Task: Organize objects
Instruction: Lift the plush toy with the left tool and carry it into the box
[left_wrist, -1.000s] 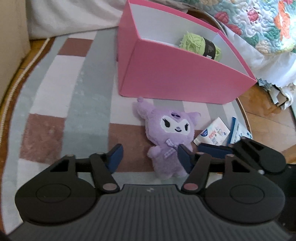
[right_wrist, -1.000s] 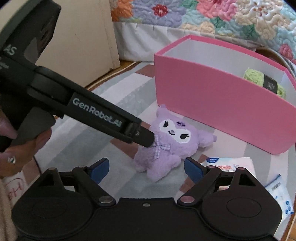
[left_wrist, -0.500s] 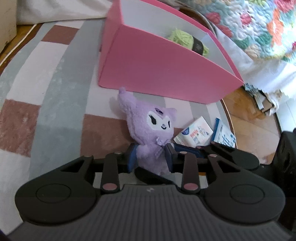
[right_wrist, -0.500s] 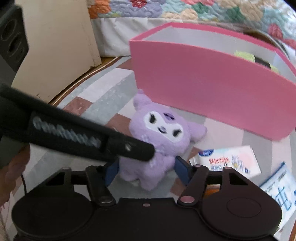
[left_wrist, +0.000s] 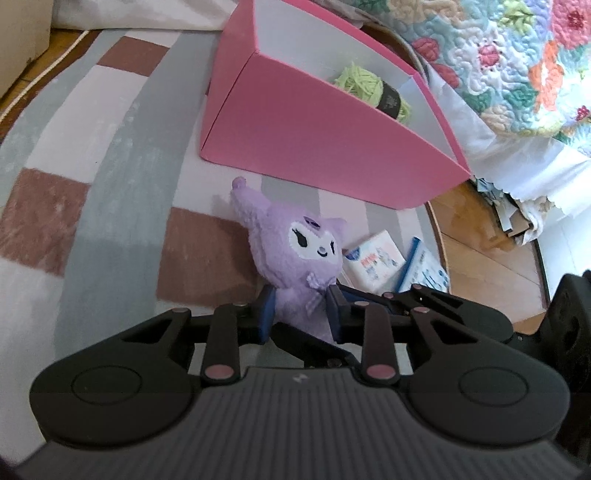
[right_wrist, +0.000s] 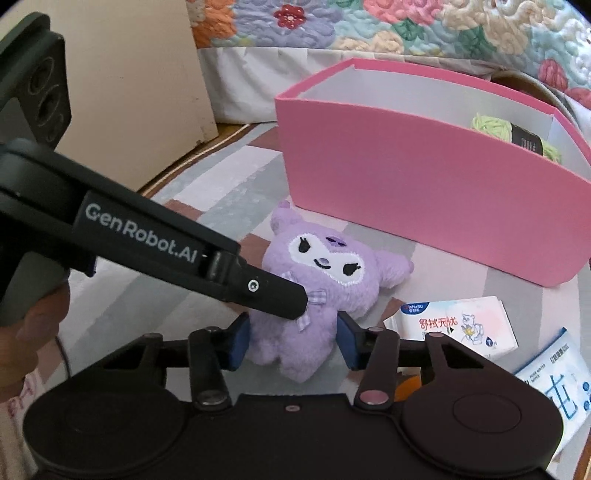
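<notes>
A purple plush toy (left_wrist: 295, 254) lies on the striped rug in front of a pink box (left_wrist: 325, 136). My left gripper (left_wrist: 300, 314) is shut on the plush's lower body. My right gripper (right_wrist: 293, 343) has closed in on the plush (right_wrist: 321, 280) from the other side, its blue pads (right_wrist: 239, 341) touching both flanks. The left gripper's finger (right_wrist: 273, 293) crosses the right wrist view. A green yarn ball (left_wrist: 373, 88) lies inside the box, also seen in the right wrist view (right_wrist: 513, 134).
Two wipe packets (right_wrist: 454, 326) (right_wrist: 554, 384) lie on the rug right of the plush. A beige cabinet (right_wrist: 133, 85) stands at the left. A quilted bed (right_wrist: 406, 26) runs behind the box. Bare wooden floor (left_wrist: 487, 251) lies beyond the rug's edge.
Both grippers moved in and closed around the plush. The left one went from open to shut on it; the right one narrowed until its pads touch the plush.
</notes>
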